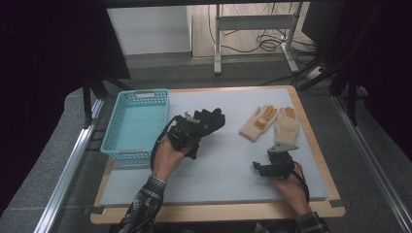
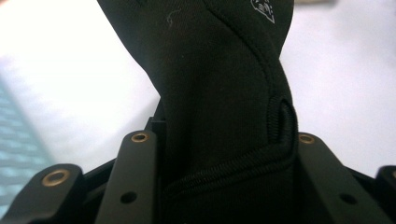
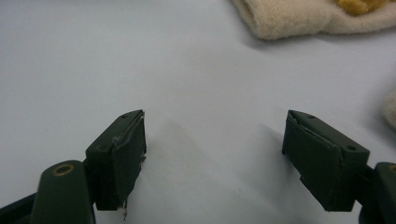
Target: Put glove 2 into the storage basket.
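A black glove (image 1: pixel 210 121) is clamped in my left gripper (image 1: pixel 187 130), which is held above the mat just right of the basket; up close the glove's cuff (image 2: pixel 224 140) sits squeezed between both jaws. Two cream gloves with orange fingertips (image 1: pixel 257 122) (image 1: pixel 286 126) lie side by side on the mat at the right. My right gripper (image 1: pixel 266 167) hovers low over the mat in front of them, open with nothing between its fingers (image 3: pixel 123 154). One cream glove's cuff (image 3: pixel 289 18) lies ahead of it.
A turquoise plastic basket (image 1: pixel 137 124) stands at the left end of the blue-grey mat (image 1: pixel 218 170) on a wooden table. Table legs and cables (image 1: pixel 262 34) are on the floor beyond. Dark curtains flank both sides.
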`<state>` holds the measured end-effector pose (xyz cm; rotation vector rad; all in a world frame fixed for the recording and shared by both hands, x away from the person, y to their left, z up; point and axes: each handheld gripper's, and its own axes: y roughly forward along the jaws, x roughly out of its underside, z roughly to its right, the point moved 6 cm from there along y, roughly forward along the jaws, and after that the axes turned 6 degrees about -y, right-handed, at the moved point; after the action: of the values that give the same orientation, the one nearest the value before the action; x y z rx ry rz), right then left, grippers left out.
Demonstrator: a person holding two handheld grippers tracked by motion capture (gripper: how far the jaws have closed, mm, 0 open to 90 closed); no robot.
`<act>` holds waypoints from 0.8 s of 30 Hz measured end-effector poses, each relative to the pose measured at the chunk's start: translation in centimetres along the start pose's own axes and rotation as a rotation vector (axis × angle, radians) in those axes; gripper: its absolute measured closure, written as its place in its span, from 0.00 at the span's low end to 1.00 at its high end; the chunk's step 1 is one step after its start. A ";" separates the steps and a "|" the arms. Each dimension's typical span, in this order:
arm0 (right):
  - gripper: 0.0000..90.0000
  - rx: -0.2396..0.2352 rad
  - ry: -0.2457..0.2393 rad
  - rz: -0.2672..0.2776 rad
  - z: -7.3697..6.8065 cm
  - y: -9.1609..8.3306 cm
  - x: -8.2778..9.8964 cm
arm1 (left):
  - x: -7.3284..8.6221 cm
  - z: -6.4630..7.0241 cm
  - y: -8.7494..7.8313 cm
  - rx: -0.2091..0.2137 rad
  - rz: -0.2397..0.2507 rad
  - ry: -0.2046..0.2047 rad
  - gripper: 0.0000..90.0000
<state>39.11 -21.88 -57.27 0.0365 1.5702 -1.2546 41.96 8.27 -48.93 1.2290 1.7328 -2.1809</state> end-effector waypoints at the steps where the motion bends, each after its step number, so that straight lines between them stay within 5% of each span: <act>1: 0.24 0.000 -0.001 0.000 0.0 0.0 0.0 | -0.2 -0.3 -0.2 -0.006 0.000 -0.001 0.68; 12: 0.24 -0.001 0.000 0.000 0.0 0.0 0.0 | -1.4 -5.8 -3.1 -0.093 0.014 -0.089 0.68; 24: 0.24 -0.001 0.000 0.000 0.0 0.0 0.0 | 0.5 -12.5 -4.5 -0.200 -0.003 -0.209 0.68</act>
<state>39.11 -21.89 -57.26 0.0363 1.5713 -1.2535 45.80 20.67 -46.11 0.9176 1.8115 -1.9961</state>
